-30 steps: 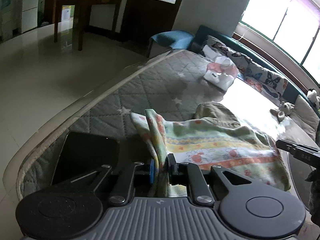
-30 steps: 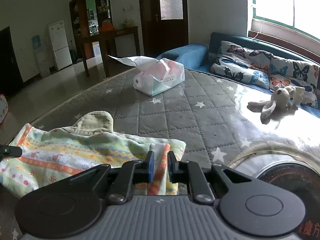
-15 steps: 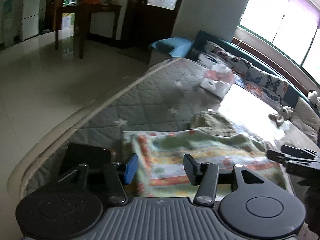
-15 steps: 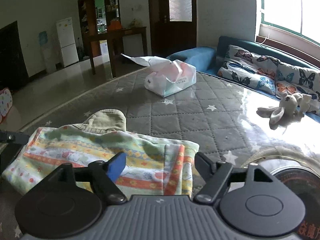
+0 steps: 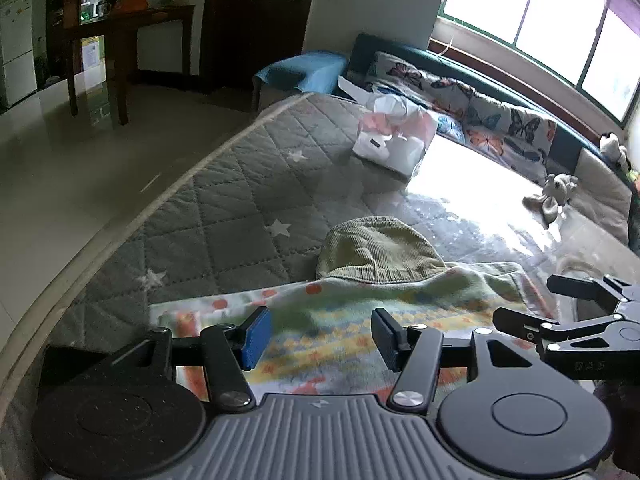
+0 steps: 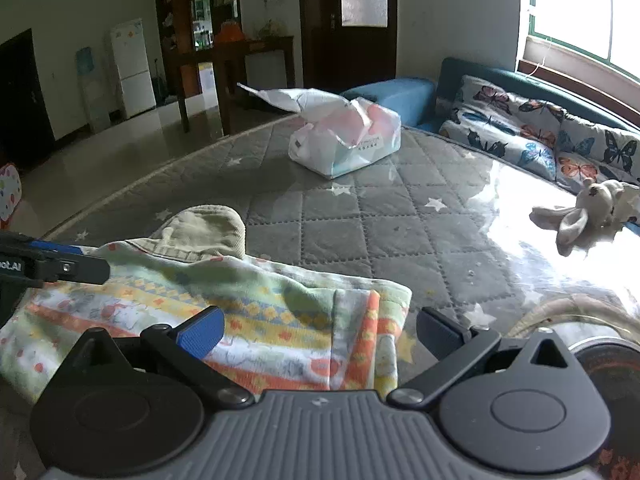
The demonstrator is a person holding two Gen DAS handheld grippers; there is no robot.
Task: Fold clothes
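Observation:
A patterned garment with orange, yellow and green stripes [image 5: 320, 320] lies folded flat on the grey quilted mattress [image 5: 240, 208]; it also shows in the right wrist view [image 6: 280, 320]. An olive corduroy piece [image 5: 376, 252] sticks out from under its far edge, seen too in the right wrist view [image 6: 204, 232]. My left gripper [image 5: 316, 338] is open and empty above the garment's left end. My right gripper [image 6: 320, 330] is open and empty above its right end. Each gripper shows at the edge of the other's view [image 5: 560, 300] [image 6: 52, 264].
A white and pink tissue pack [image 6: 344, 136] lies further back on the mattress. A stuffed rabbit [image 6: 580, 208] lies at the right. Butterfly cushions [image 6: 540, 136] line the far edge. The mattress edge and tiled floor [image 5: 80, 184] are at the left.
Both grippers were shut on the garment's ends a second ago. They opened, let it go and drew back; it now lies flat.

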